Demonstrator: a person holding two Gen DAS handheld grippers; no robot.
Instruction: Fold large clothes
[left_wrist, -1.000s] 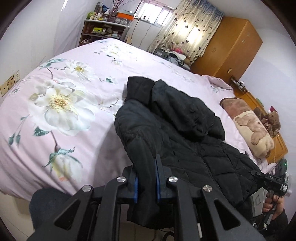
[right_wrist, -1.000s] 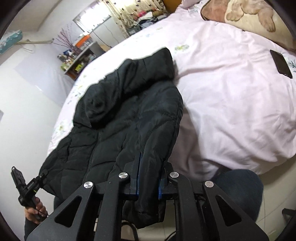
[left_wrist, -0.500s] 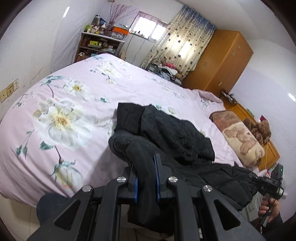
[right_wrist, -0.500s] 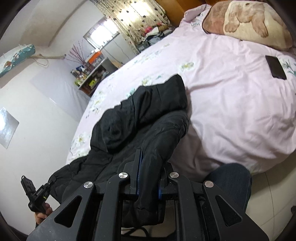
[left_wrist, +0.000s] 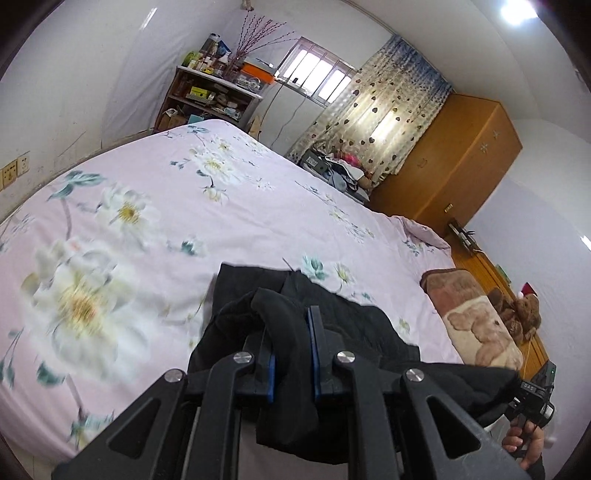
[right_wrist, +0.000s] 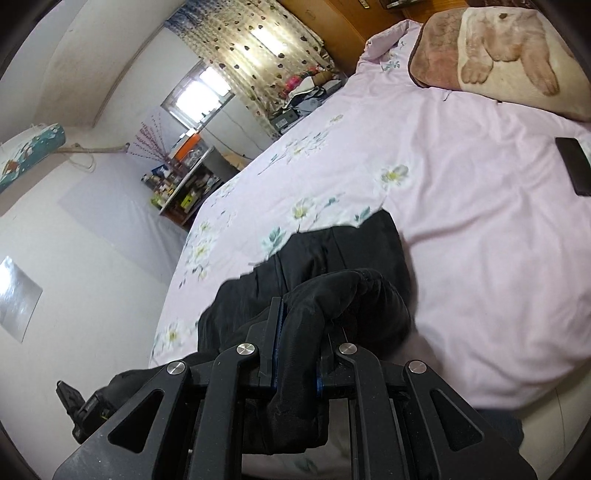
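Both claws pinch the black padded jacket: the left gripper and the right gripper each press their blue pads on a thick fold, which hides the fingertips. Its far end lies on the pink floral duvet, while its lower part hangs out of sight behind the gripper frames. At the picture edge the phone and the pillow are cut off.
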